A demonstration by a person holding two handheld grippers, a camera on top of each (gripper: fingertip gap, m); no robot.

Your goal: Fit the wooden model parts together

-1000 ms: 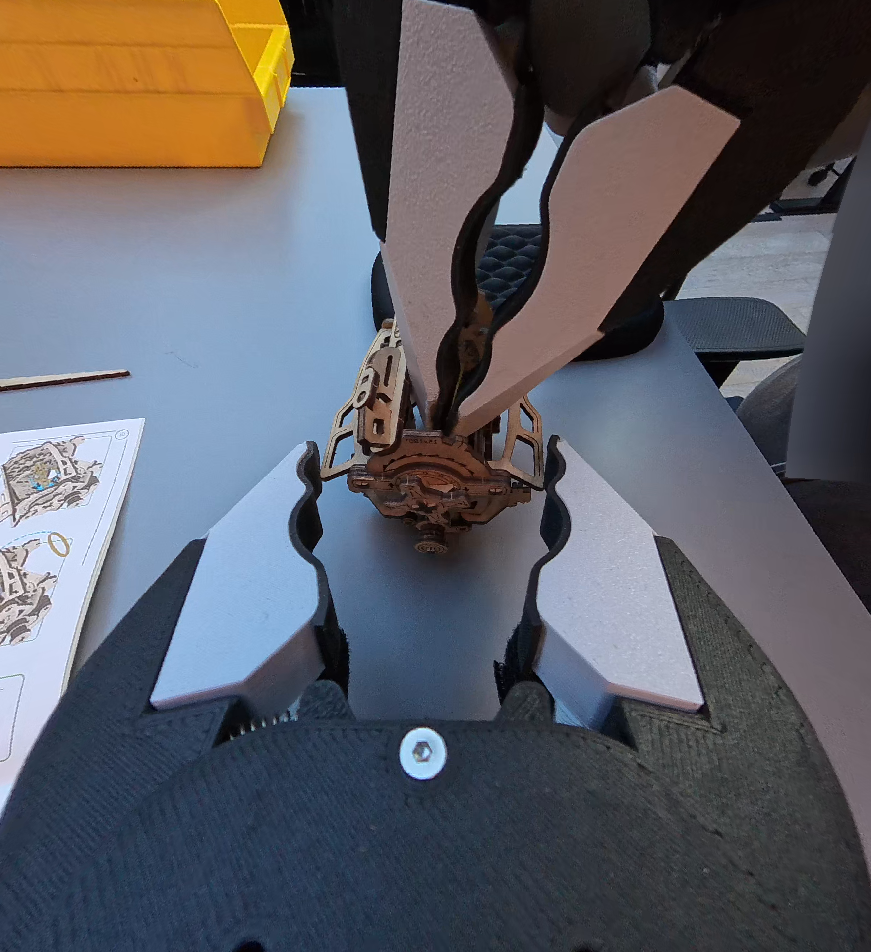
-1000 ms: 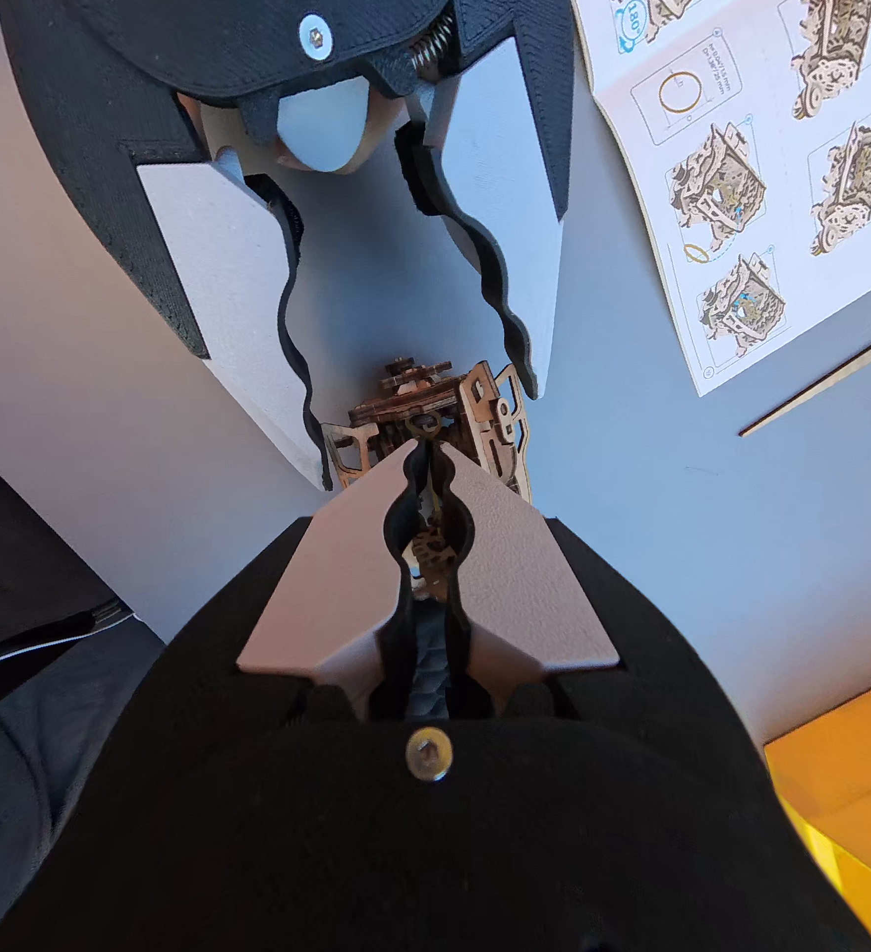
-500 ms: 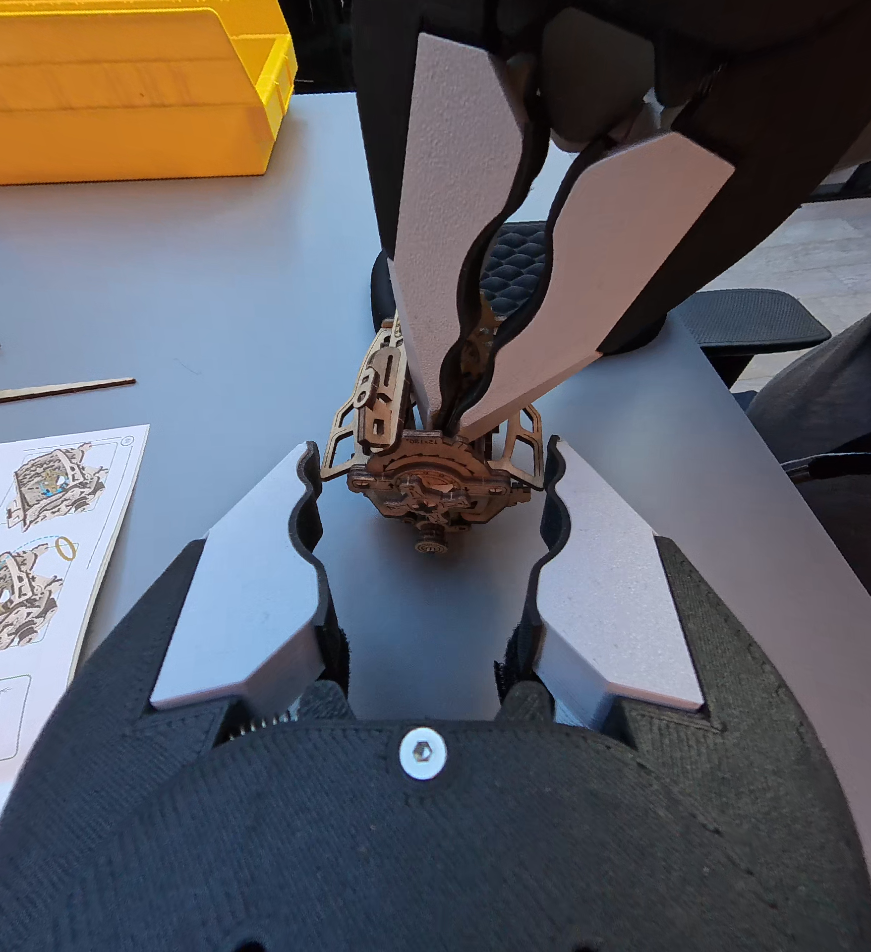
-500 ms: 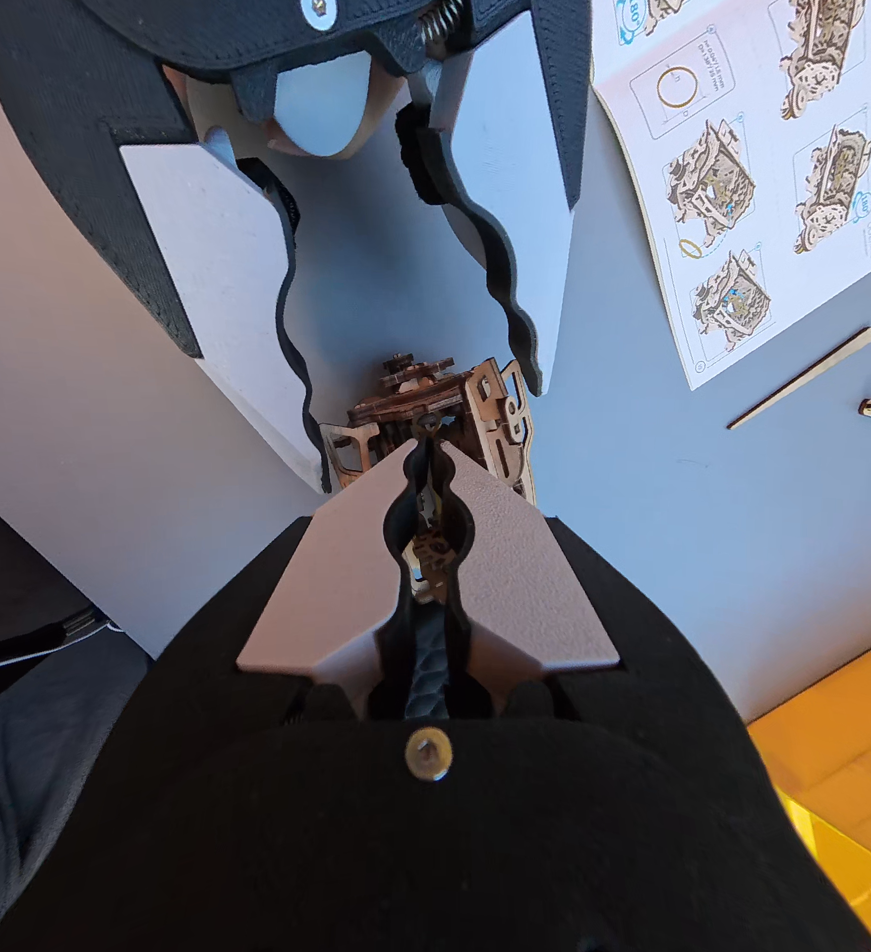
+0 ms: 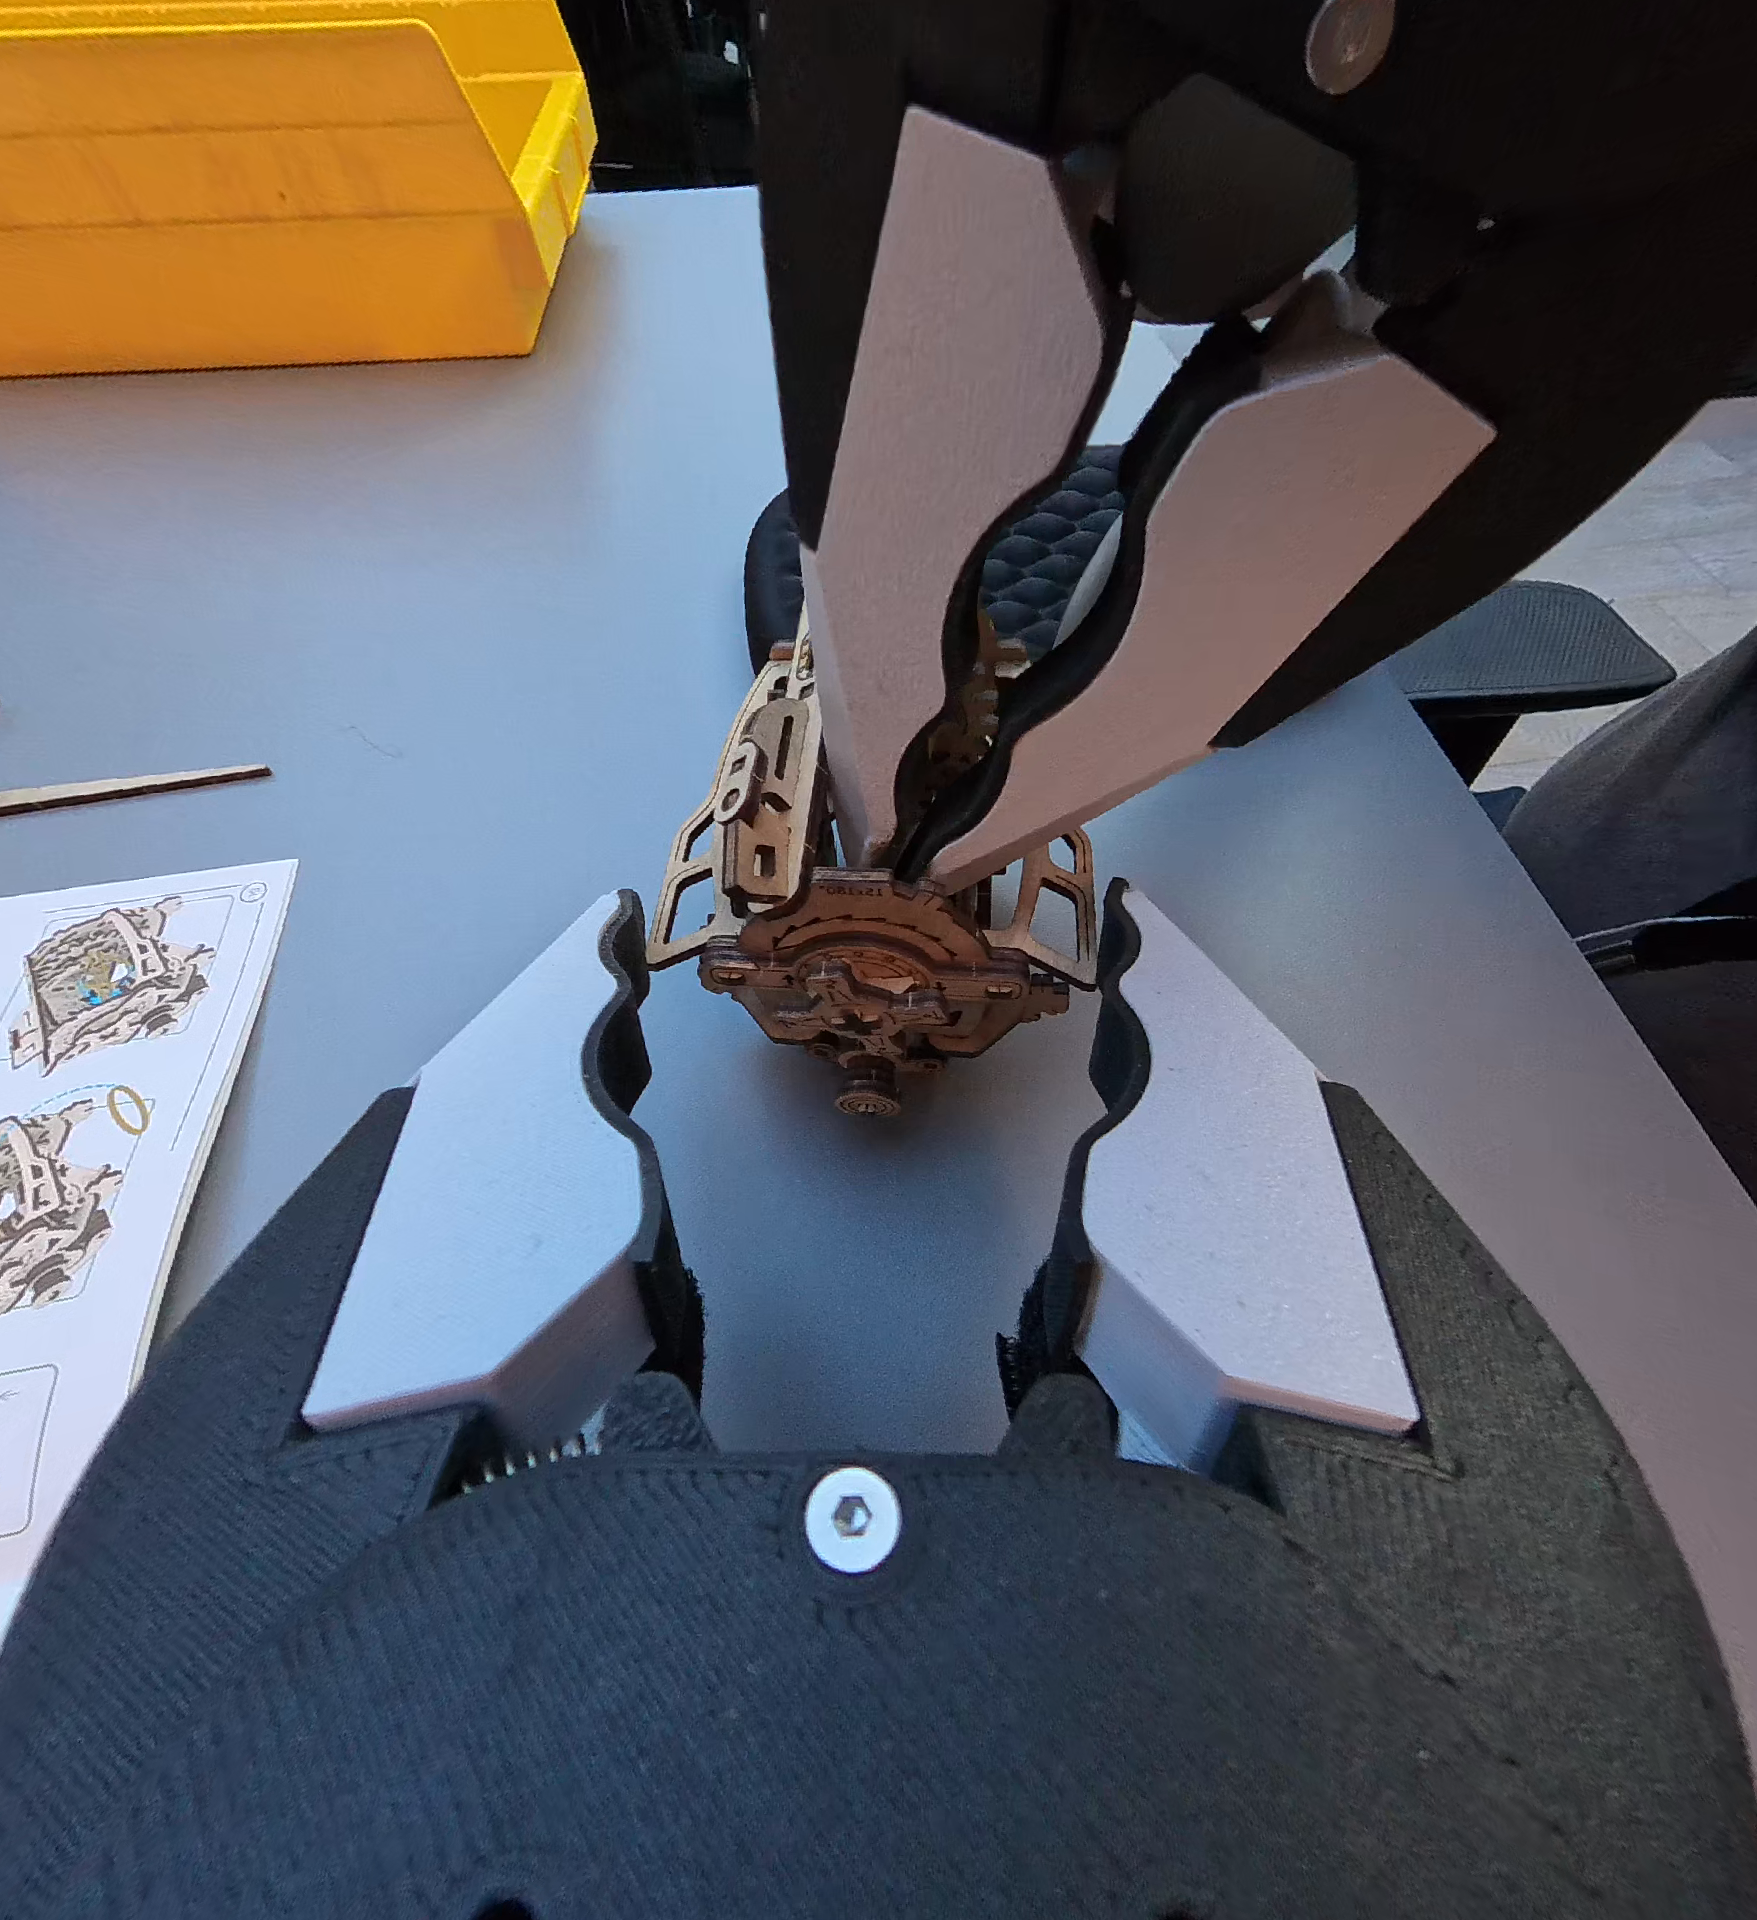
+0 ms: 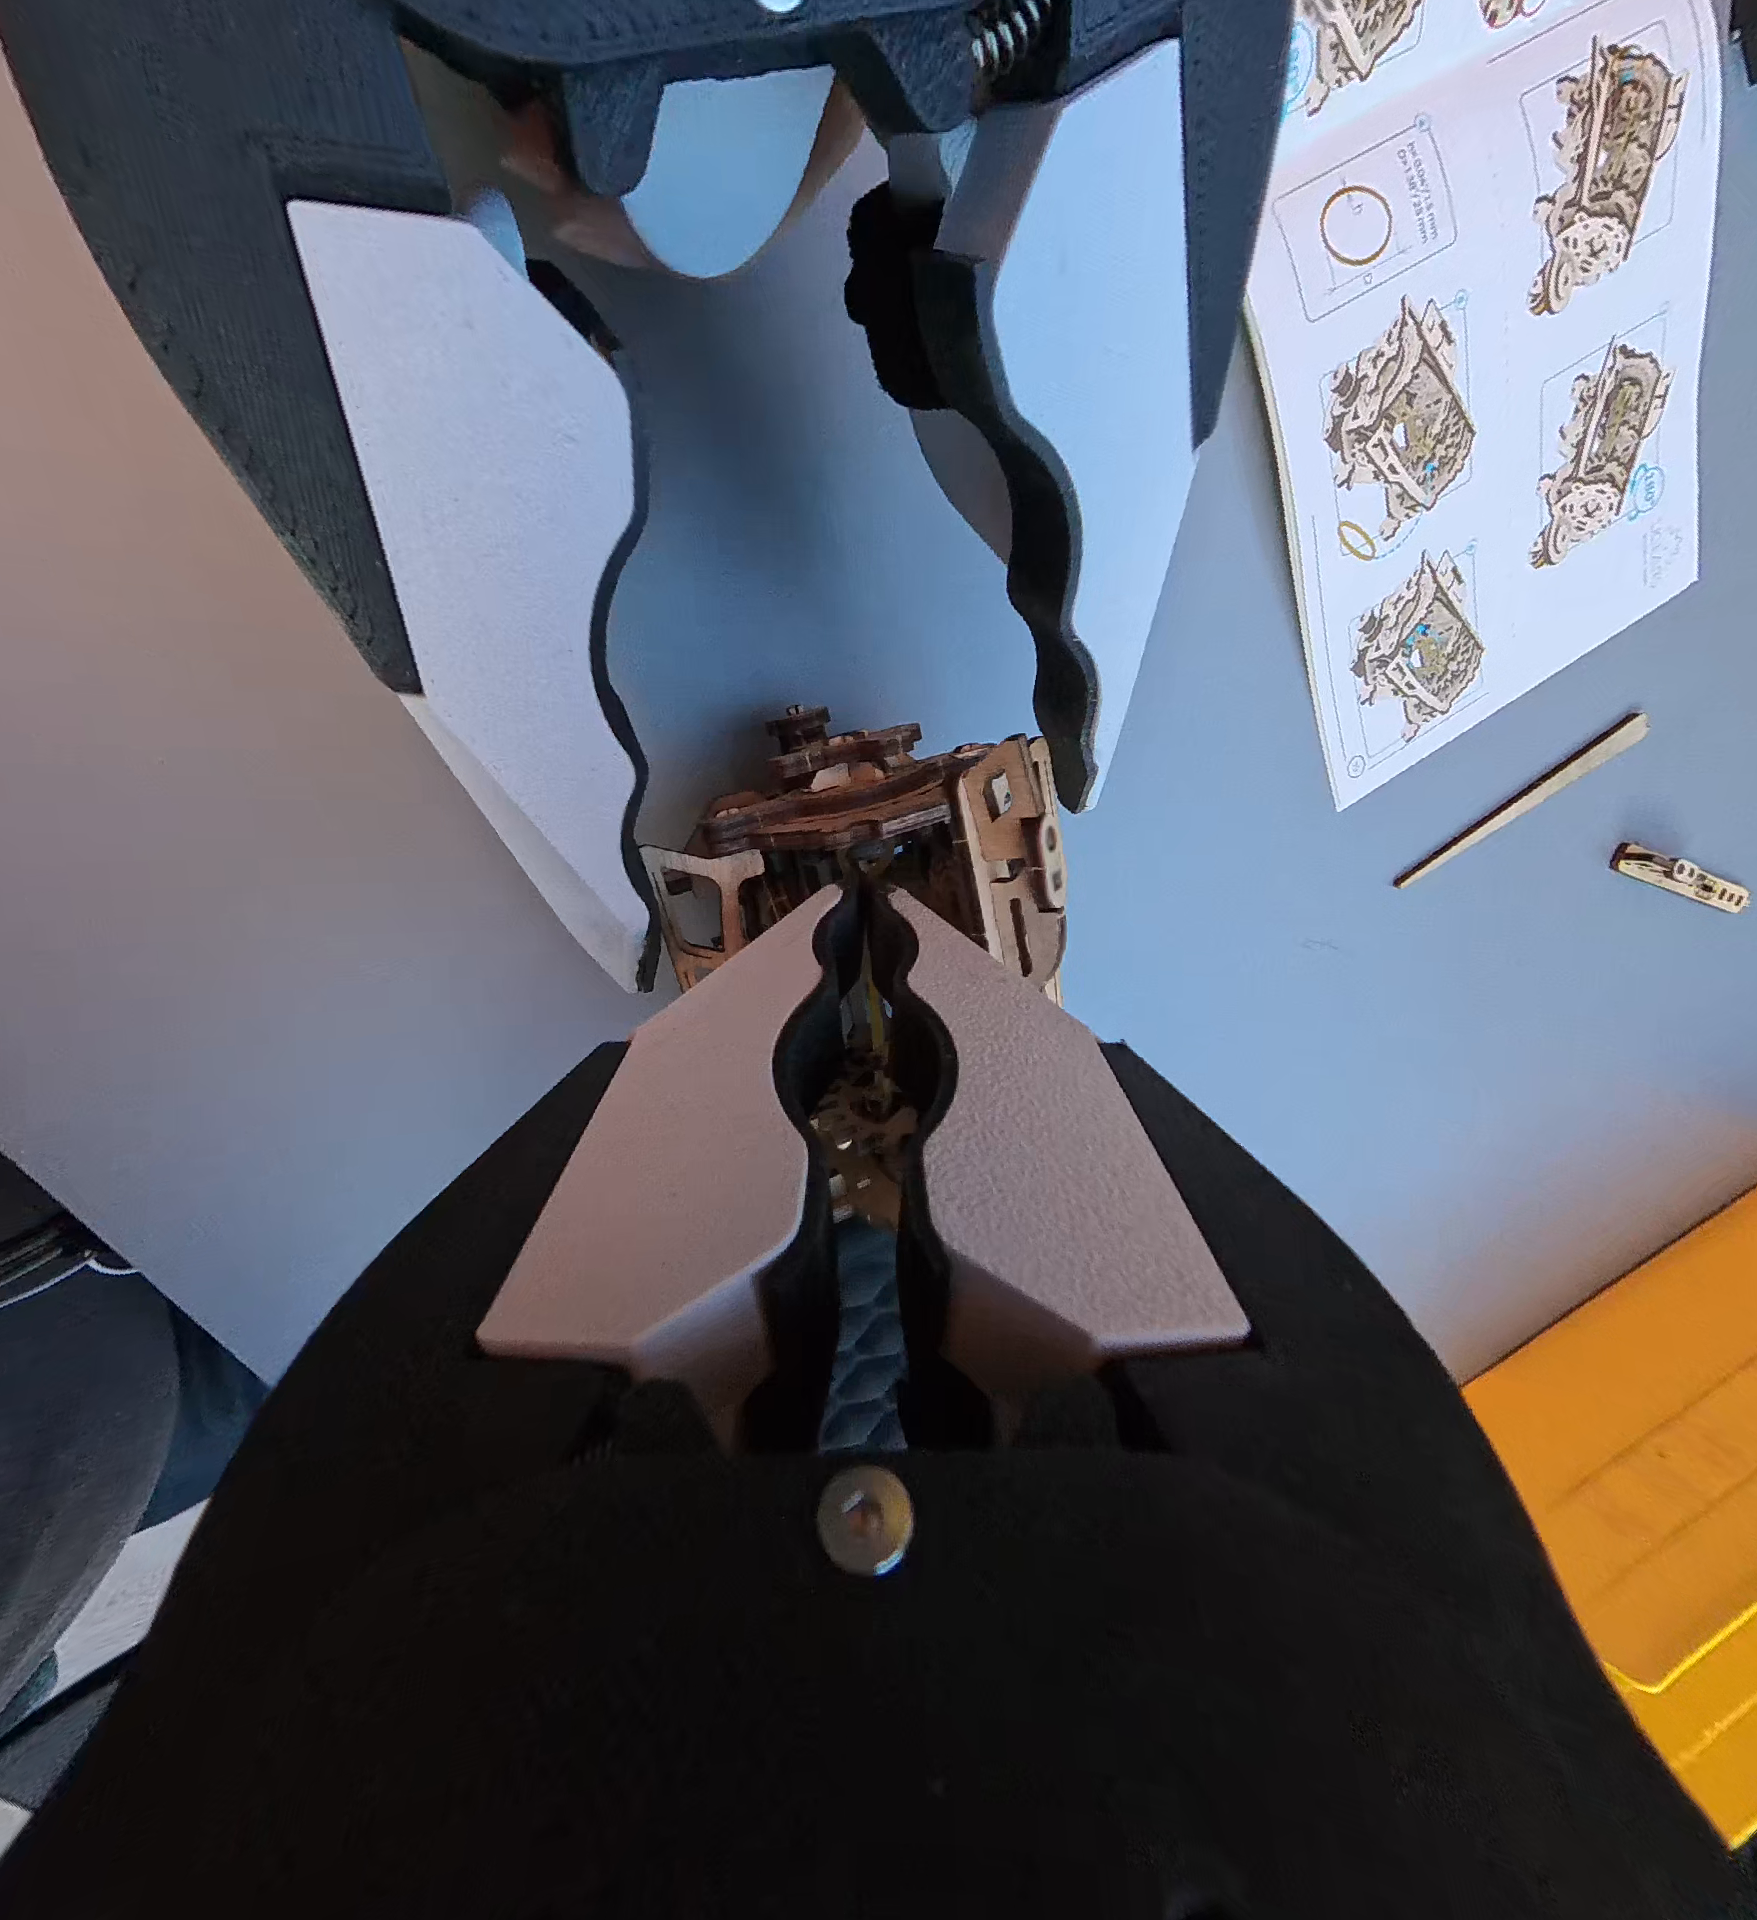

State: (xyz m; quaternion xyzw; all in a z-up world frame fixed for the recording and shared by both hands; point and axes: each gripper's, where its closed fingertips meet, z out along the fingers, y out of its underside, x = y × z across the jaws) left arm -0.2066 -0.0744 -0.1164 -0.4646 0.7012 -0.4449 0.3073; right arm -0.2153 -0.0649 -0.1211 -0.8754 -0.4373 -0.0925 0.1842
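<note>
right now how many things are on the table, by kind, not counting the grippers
wooden model: 1
loose wooden pieces: 2, a thin strip and a small flat part
instruction sheet: 1
yellow bin: 1
total: 5

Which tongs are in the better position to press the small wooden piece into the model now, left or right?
Right. The right tongs are shut on a small wooden piece, tips already at the top of the wooden model. The left tongs are open, flanking the model, better placed to steady it.
</note>
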